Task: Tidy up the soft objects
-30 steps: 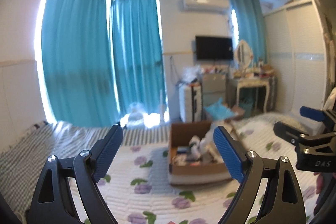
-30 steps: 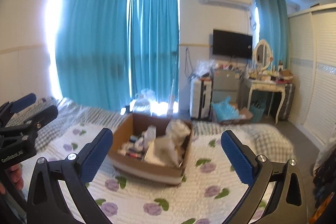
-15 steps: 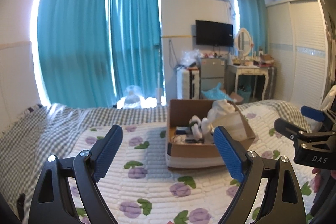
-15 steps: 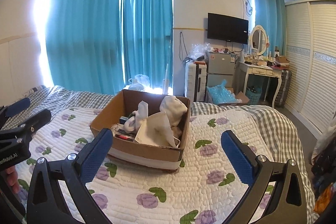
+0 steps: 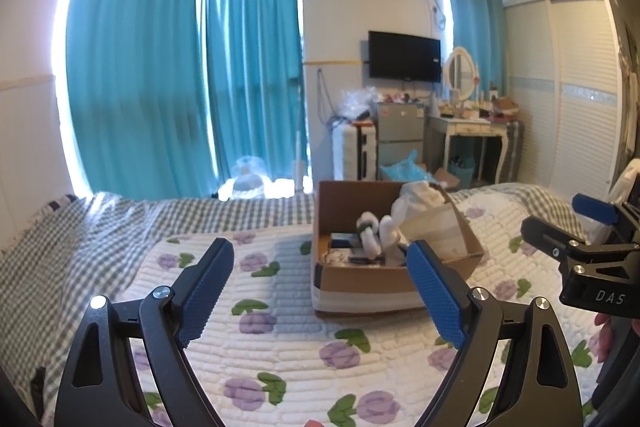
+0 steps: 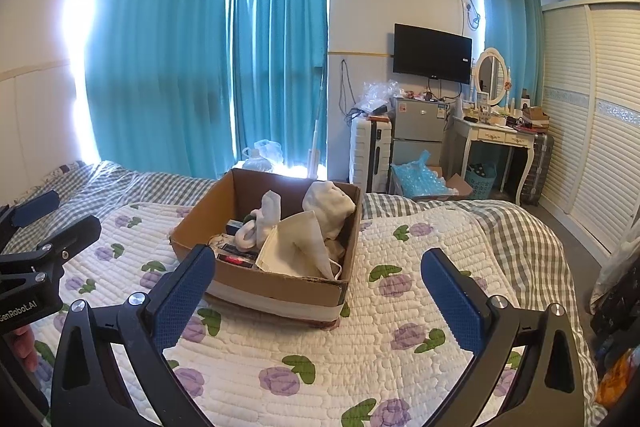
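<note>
Both grippers face the box on the bed

The left gripper (image 5: 320,291) and right gripper (image 6: 318,297) hang with jaws wide, holding nothing. The cardboard box (image 6: 280,285) holds white socks (image 6: 260,223), cloth (image 6: 328,203), perhaps a mask. Sorted or awaiting sorting: either fits.

Black tongs (image 5: 320,291), seemingly ribbed blue pads (image 5: 206,291)
</note>
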Demonstrator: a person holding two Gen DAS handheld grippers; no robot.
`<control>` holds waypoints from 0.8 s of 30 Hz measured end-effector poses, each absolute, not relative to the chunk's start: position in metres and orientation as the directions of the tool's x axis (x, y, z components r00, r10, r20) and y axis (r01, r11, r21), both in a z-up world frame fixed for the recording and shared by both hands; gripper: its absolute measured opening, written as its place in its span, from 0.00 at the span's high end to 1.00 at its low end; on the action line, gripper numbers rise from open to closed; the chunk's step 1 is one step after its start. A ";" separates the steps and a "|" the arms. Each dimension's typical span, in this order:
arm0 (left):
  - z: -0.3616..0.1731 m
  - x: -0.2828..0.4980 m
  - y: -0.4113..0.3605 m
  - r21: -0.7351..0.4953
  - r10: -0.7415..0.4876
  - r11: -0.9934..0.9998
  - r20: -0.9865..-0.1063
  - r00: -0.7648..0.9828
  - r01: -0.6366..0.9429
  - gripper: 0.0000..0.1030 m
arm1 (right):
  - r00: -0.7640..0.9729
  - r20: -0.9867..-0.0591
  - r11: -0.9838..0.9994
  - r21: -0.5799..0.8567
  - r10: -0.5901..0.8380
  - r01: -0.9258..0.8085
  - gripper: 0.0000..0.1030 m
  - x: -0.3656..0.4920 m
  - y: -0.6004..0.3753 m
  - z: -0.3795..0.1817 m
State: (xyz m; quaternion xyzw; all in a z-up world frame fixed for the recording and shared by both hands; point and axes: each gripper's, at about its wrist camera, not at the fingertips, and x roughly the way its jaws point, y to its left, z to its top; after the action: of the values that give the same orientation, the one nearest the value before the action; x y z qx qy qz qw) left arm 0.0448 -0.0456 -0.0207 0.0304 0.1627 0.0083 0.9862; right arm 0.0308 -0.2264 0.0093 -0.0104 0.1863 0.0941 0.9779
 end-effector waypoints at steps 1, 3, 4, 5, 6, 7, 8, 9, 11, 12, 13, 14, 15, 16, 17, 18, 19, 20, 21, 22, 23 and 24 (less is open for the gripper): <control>-0.021 0.045 -0.045 0.062 0.024 0.998 -0.320 0.947 -0.005 0.13 | 0.913 -0.366 0.982 0.017 0.182 -0.189 0.00 0.031 -0.227 0.009; -0.021 0.046 -0.045 0.060 0.021 0.998 -0.325 0.946 -0.002 0.13 | 0.913 -0.366 0.982 0.016 0.180 -0.187 0.00 0.031 -0.226 0.009; -0.021 0.046 -0.044 0.059 0.019 0.998 -0.325 0.945 0.001 0.13 | 0.913 -0.366 0.982 0.016 0.179 -0.186 0.00 0.031 -0.226 0.009; -0.021 0.045 -0.044 0.057 0.018 0.998 -0.326 0.945 0.001 0.13 | 0.913 -0.366 0.982 0.016 0.180 -0.187 0.00 0.031 -0.227 0.009; -0.021 0.045 -0.044 0.055 0.015 0.999 -0.326 0.945 0.003 0.13 | 0.914 -0.365 0.982 0.016 0.179 -0.186 0.00 0.031 -0.227 0.009; -0.021 0.045 -0.044 0.052 0.014 0.999 -0.326 0.945 0.003 0.13 | 0.914 -0.364 0.983 0.016 0.178 -0.185 0.00 0.030 -0.227 0.009; -0.021 0.045 -0.043 0.049 0.014 0.999 -0.326 0.945 0.003 0.13 | 0.914 -0.364 0.982 0.016 0.179 -0.186 0.00 0.030 -0.226 0.009; -0.020 0.045 -0.043 0.048 0.012 0.999 -0.325 0.946 0.004 0.13 | 0.914 -0.364 0.983 0.016 0.178 -0.185 0.00 0.030 -0.226 0.009; -0.020 0.044 -0.044 0.050 0.012 0.999 -0.322 0.947 0.004 0.13 | 0.914 -0.365 0.983 0.018 0.178 -0.184 0.00 0.030 -0.227 0.009; -0.020 0.043 -0.044 0.053 0.013 0.999 -0.322 0.947 0.004 0.13 | 0.913 -0.365 0.983 0.019 0.179 -0.185 0.00 0.030 -0.226 0.009; -0.020 0.043 -0.044 0.054 0.014 0.999 -0.322 0.947 0.004 0.13 | 0.913 -0.366 0.983 0.021 0.179 -0.184 0.00 0.030 -0.226 0.008; -0.021 0.043 -0.045 0.056 0.014 0.998 -0.323 0.946 0.005 0.13 | 0.913 -0.367 0.983 0.022 0.178 -0.183 0.00 0.030 -0.226 0.009; -0.021 0.043 -0.045 0.056 0.016 0.998 -0.324 0.946 0.002 0.13 | 0.912 -0.368 0.983 0.023 0.179 -0.184 0.00 0.030 -0.226 0.009; -0.021 0.043 -0.045 0.056 0.017 0.998 -0.324 0.946 0.001 0.13 | 0.912 -0.369 0.983 0.023 0.179 -0.184 0.00 0.030 -0.226 0.009; -0.021 0.043 -0.046 0.055 0.015 0.998 -0.327 0.945 0.004 0.13 | 0.912 -0.370 0.983 0.023 0.177 -0.181 0.00 0.031 -0.225 0.010; -0.021 0.043 -0.045 0.051 0.010 0.999 -0.330 0.944 0.007 0.13 | 0.912 -0.371 0.983 0.023 0.176 -0.181 0.00 0.031 -0.225 0.010; -0.021 0.043 -0.045 0.045 0.007 0.999 -0.332 0.943 0.008 0.13 | 0.911 -0.372 0.983 0.023 0.176 -0.181 0.00 0.031 -0.225 0.010; -0.021 0.043 -0.044 0.042 0.007 0.999 -0.333 0.943 0.007 0.13 | 0.910 -0.374 0.983 0.027 0.177 -0.181 0.00 0.031 -0.225 0.010; -0.021 0.043 -0.044 0.040 0.007 0.999 -0.333 0.943 0.007 0.13 | 0.908 -0.377 0.983 0.033 0.181 -0.183 0.00 0.032 -0.225 0.010; -0.021 0.043 -0.044 0.041 0.008 0.999 -0.332 0.943 0.006 0.13 | 0.906 -0.380 0.982 0.041 0.186 -0.185 0.00 0.032 -0.225 0.010; -0.021 0.043 -0.044 0.042 0.010 0.999 -0.331 0.944 0.004 0.13 | 0.905 -0.381 0.982 0.047 0.189 -0.186 0.00 0.033 -0.226 0.009; -0.021 0.043 -0.044 0.045 0.013 0.999 -0.328 0.945 0.002 0.13 | 0.905 -0.381 0.981 0.050 0.192 -0.187 0.00 0.033 -0.226 0.009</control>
State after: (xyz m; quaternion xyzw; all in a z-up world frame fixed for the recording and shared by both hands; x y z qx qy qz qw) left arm 0.0426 -0.0436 -0.0208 0.0223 0.1665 0.0028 0.9858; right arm 0.0329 -0.2264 0.0095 0.0062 0.1958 0.0971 0.9758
